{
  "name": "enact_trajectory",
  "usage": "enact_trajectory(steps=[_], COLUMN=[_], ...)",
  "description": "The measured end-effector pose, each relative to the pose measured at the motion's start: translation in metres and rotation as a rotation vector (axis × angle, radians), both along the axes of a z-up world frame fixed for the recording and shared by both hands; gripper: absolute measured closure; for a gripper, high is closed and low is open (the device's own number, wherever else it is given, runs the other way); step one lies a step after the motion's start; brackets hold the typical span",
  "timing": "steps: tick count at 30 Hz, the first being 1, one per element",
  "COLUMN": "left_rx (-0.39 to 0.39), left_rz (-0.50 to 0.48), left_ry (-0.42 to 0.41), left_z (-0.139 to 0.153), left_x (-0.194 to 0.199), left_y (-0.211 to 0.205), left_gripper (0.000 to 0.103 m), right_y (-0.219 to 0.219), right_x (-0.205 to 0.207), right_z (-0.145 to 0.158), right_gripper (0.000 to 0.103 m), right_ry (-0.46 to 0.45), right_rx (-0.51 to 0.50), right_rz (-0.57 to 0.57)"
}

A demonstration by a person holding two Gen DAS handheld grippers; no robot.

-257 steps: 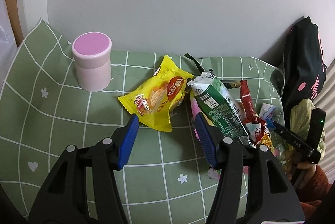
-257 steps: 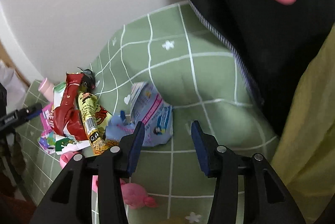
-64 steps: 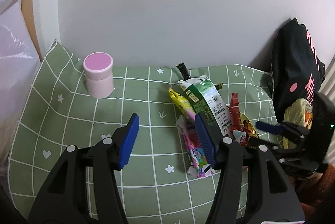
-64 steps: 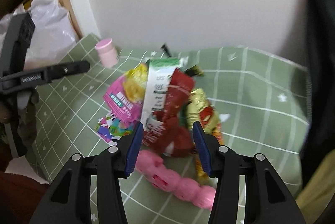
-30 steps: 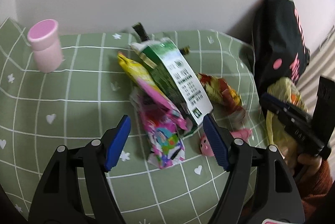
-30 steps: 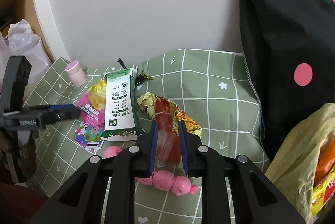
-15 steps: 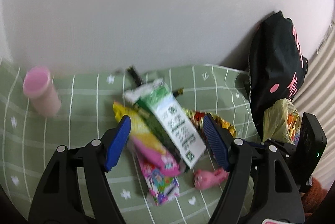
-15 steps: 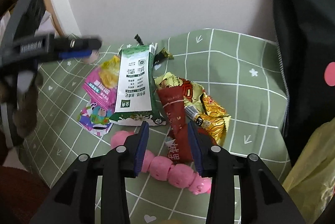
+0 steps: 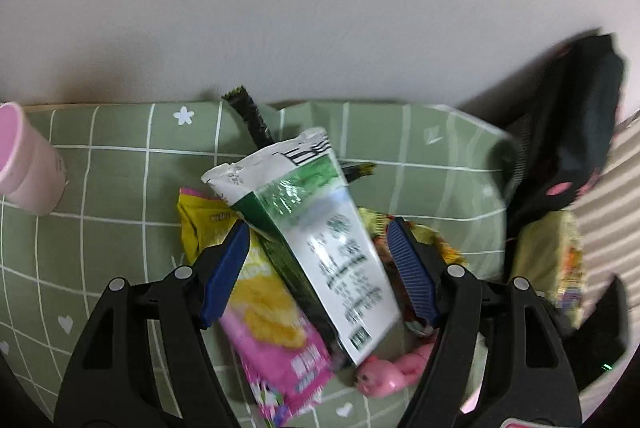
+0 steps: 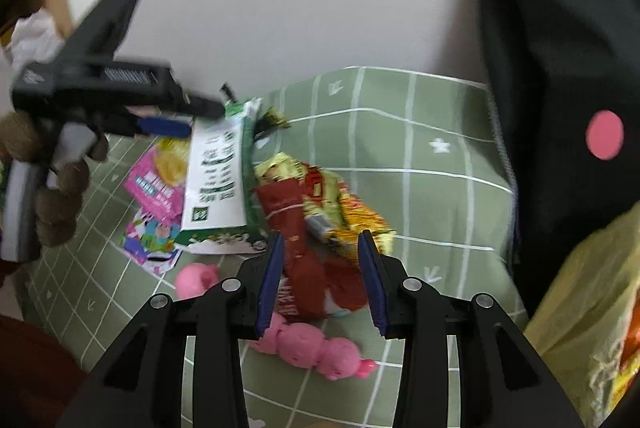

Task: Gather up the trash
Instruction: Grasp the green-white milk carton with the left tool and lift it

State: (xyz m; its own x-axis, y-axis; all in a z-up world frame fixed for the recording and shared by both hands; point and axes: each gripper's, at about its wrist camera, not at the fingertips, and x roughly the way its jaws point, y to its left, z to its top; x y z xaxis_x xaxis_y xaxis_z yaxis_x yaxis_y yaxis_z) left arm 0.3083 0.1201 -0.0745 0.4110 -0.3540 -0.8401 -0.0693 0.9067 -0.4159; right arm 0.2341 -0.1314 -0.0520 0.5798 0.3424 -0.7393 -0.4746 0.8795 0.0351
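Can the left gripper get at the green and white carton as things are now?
Probably yes. The left gripper is open with the carton already between its fingers, lying on top of the other wrappers, and nothing covers it.

- Left gripper point(image 9: 316, 268) points steeply down, blue pads spread wide, nothing clamped between them
- Right gripper point(image 10: 320, 284) angles downward, its jaws having just been opening, pads now parted and gripping nothing
- A hand point(image 10: 52, 187) holds the left gripper's handle, fingers curled round it
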Motion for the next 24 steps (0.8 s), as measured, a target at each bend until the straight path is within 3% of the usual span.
enact_trajectory(steps=[6,10,13,16,20,24], left_rx=[0.126,0.139,0.071,0.064,0.104,0.115], left_rz=[-0.029,-0.011,-0.004,-0.016,-0.031,-0.018], left_ry=[0.06,0.06,-0.018,-0.125,-0.258,-0.302], left_z=[-0.014,-0.013,0.008,0.033,0.061,0.072], left_x=[0.028,0.035,0.022,0.001,-0.032,-0.043], left_y=[-0.031,-0.029,-0.016,-0.007,0.0,0.003], left_gripper=[0.03,0.035,0.036,0.038,0.042,0.042], right_y=[-0.008,-0.011,-0.013,-0.014,-0.01,-0.005], right_x=[-0.005,-0.007,-0.008,-0.008,-0.007,-0.004], right_z=[0.001,-0.002,0.002,0.002,-0.004,-0.012], right_gripper=[0.067,0.067,0.067,0.067,0.067,0.067], right_ry=[-0.004,0.006,-0.01,-0.008,0.024,0.072], right_rx=[-0.007,0.001,0.028,0.045,0.037,0.048], right_rz=[-0.04,-0.051,-0.041,-0.024,0.005,0.034])
